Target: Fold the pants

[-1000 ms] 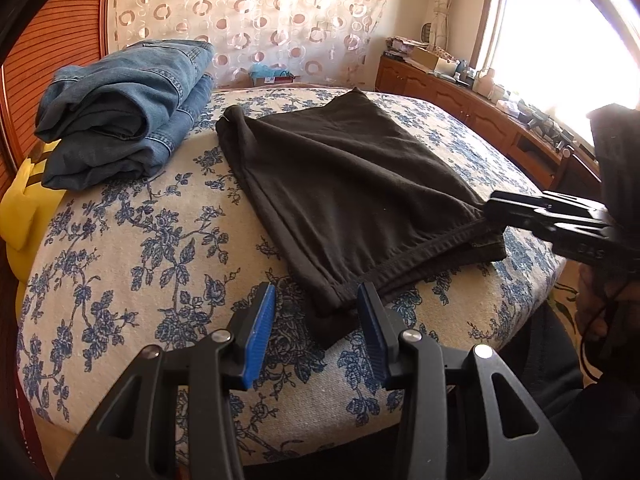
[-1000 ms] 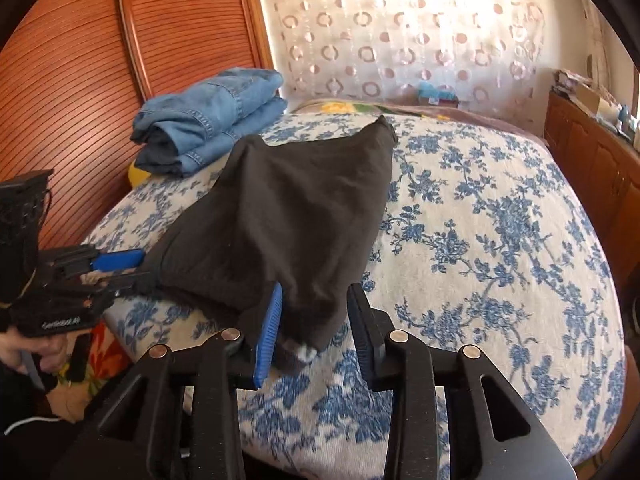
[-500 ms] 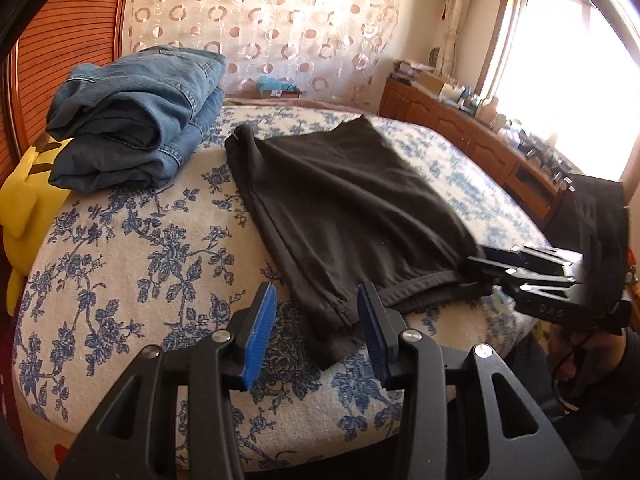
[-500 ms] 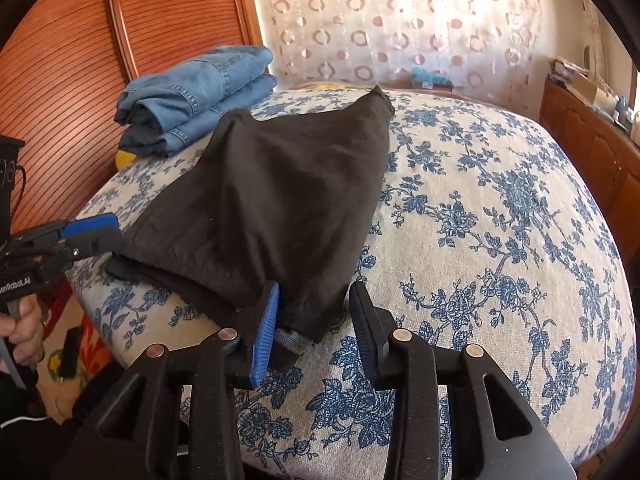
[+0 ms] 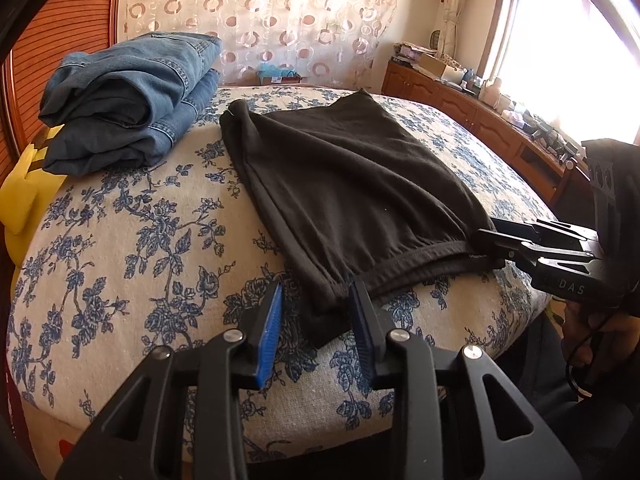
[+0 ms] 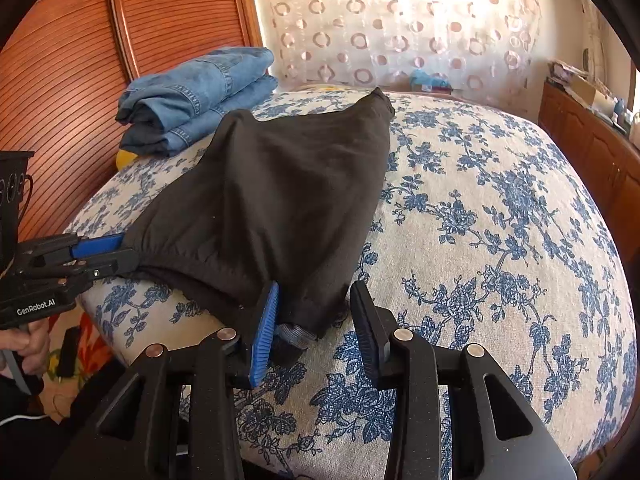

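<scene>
Against the wooden headboard (image 5: 24, 92) at the far left, folded blue jeans (image 5: 128, 100) sit stacked on the flowered bedspread (image 5: 120, 240), above a yellow cushion (image 5: 20, 200). Beside them the black pants (image 5: 340, 184) lie flat, folded lengthwise, waistband nearest the bed's front edge. At the waistband's left corner the left gripper (image 5: 316, 312) straddles the cloth; its jaws have just been closing, yet the blue pads (image 5: 270, 328) stand apart from the fabric. Further right, the right gripper (image 6: 314, 316) straddles the other corner, jaws likewise parted, not pinching it. Wooden cabinets (image 5: 460, 108) line the sunlit window (image 5: 568, 40).
</scene>
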Motion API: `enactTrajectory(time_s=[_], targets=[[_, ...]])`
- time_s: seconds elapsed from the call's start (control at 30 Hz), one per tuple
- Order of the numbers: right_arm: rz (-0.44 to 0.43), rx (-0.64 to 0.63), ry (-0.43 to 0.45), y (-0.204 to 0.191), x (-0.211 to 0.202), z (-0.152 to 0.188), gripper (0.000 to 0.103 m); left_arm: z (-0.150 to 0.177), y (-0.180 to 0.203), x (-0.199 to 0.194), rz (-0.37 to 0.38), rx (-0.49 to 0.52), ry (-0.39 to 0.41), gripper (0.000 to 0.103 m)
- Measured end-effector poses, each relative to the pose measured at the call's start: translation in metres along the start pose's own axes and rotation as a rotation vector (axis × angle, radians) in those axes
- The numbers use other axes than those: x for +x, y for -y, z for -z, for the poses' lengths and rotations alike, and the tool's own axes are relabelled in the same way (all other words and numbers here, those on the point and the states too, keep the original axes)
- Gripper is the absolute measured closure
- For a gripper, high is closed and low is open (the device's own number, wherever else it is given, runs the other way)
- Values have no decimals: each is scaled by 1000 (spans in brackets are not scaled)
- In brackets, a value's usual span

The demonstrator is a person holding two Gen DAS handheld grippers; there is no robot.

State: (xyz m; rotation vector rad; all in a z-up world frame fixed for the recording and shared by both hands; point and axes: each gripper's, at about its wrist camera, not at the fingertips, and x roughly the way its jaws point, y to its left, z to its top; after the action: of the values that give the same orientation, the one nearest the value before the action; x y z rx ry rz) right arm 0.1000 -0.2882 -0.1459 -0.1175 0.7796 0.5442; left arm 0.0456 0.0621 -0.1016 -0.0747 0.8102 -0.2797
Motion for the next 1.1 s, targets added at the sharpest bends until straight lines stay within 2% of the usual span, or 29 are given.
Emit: enactTrajectory(time_s=[0.3,0.37,0.4,0.63,0.67,0.8,1.1], targets=[[-8,-1,1,-2,-1,1,67,3,3,-3,2,3,4,71],[-7,-5,-1,-3,-1,1,67,3,4,-3,18,6,7,75],[-5,-8,-1,-4,-1,2,69,3,4,-2,26,5,6,79],[-27,-22,-21,-7,-2,4,74,5,6,-6,40,7,0,90],[-34,-21,-25,-7,-2,4,77,6,5,-6,46,4,0,92],[-59,-22,-38,-7,-2,4,90,8,3,-9,64,-14,1,93],[-80,-30,-31,-10,-10,8,94,12,7,-21,60,-13,16,97]])
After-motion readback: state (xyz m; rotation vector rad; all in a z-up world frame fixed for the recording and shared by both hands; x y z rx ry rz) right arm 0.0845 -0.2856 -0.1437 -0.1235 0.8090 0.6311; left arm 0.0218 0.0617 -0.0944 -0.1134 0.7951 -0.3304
